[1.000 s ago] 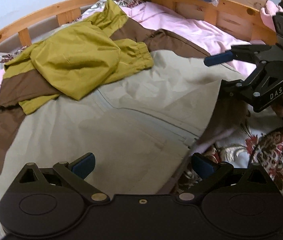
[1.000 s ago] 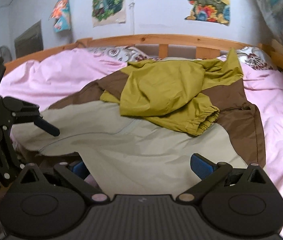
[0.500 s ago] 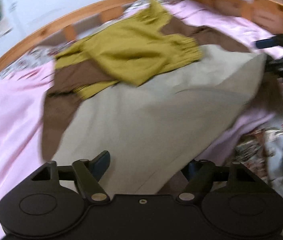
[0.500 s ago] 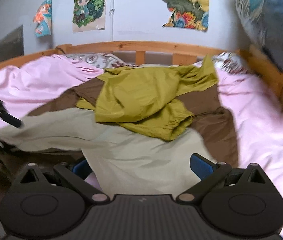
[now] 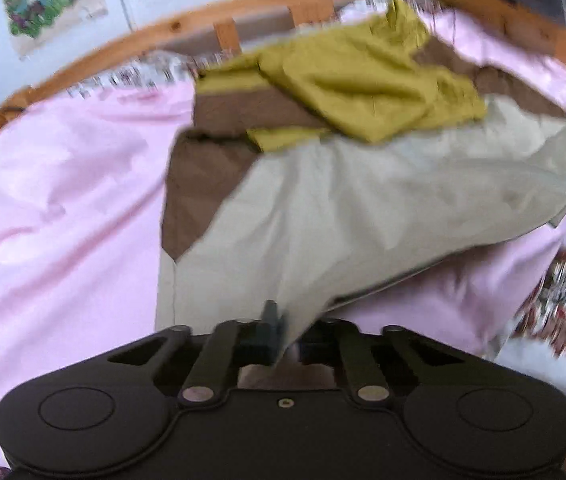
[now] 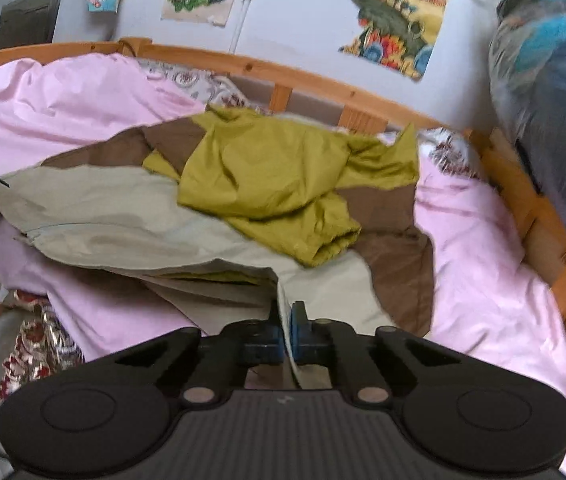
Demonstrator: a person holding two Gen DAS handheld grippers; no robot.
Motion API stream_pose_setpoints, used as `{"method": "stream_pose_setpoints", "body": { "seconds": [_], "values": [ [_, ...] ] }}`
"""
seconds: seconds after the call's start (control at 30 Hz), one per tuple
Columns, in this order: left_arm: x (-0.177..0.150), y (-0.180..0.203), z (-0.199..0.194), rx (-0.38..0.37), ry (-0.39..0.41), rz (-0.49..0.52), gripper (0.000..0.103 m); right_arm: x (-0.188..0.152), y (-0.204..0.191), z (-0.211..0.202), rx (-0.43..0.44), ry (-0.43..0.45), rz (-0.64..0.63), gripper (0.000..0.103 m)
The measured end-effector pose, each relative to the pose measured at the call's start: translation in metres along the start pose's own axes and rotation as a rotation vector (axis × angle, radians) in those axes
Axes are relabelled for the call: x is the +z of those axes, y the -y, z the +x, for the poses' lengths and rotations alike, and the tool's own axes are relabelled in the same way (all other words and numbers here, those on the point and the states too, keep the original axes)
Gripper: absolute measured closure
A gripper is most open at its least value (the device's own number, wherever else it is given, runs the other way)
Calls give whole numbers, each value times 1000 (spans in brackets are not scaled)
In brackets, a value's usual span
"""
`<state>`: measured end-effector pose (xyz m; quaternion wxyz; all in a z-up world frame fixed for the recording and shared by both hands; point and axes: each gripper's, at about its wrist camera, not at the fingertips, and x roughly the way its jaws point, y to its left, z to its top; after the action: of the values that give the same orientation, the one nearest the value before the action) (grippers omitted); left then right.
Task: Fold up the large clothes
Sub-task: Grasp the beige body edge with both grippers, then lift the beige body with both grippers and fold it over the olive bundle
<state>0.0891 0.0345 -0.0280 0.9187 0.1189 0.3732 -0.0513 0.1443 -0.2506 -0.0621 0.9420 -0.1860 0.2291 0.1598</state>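
Jacket hem is clamped in both left gripper and right gripper; no legible writing.

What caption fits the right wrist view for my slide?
Right gripper pinches the beige hem of the jacket, lifted off the pink sheet.

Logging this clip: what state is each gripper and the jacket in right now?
left gripper: shut on the jacket's beige hem.
right gripper: shut on the beige hem.
jacket: spread on the pink sheet, near edge lifted.
olive sleeves: folded over the jacket's back.
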Motion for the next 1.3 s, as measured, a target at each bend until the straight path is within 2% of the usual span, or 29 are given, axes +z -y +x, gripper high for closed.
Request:
{"method": "stream_pose_setpoints", "body": {
  "seconds": [0.13,0.3,0.5,0.57,0.67,0.8,0.93,1.1,1.3],
  "values": [
    [14,-4,-37,18,133,-8,103,11,1,-28,-49,50,-7,102],
    [25,-13,-101,-1,242,-28,103,23,1,-79,-71,84,-25,102],
    [17,-17,-176,-58,268,-47,103,35,-6,-156,-93,145,-25,102],
    [17,-13,-190,-57,286,-30,103,41,-9,-174,-105,162,-31,102],
    [35,-13,-195,-48,314,-18,103,52,-14,-181,-154,210,-60,102],
    [80,-17,-174,5,336,-12,103,81,-5,-150,-227,255,-87,102],
    [144,-23,-130,50,309,-7,102,120,27,-86,-271,249,-72,102],
    [213,-31,-57,68,240,-58,102,161,64,1,-280,208,-57,102],
    [254,-35,56,84,145,-51,102,174,82,107,-283,137,-96,102]
  ]
}}
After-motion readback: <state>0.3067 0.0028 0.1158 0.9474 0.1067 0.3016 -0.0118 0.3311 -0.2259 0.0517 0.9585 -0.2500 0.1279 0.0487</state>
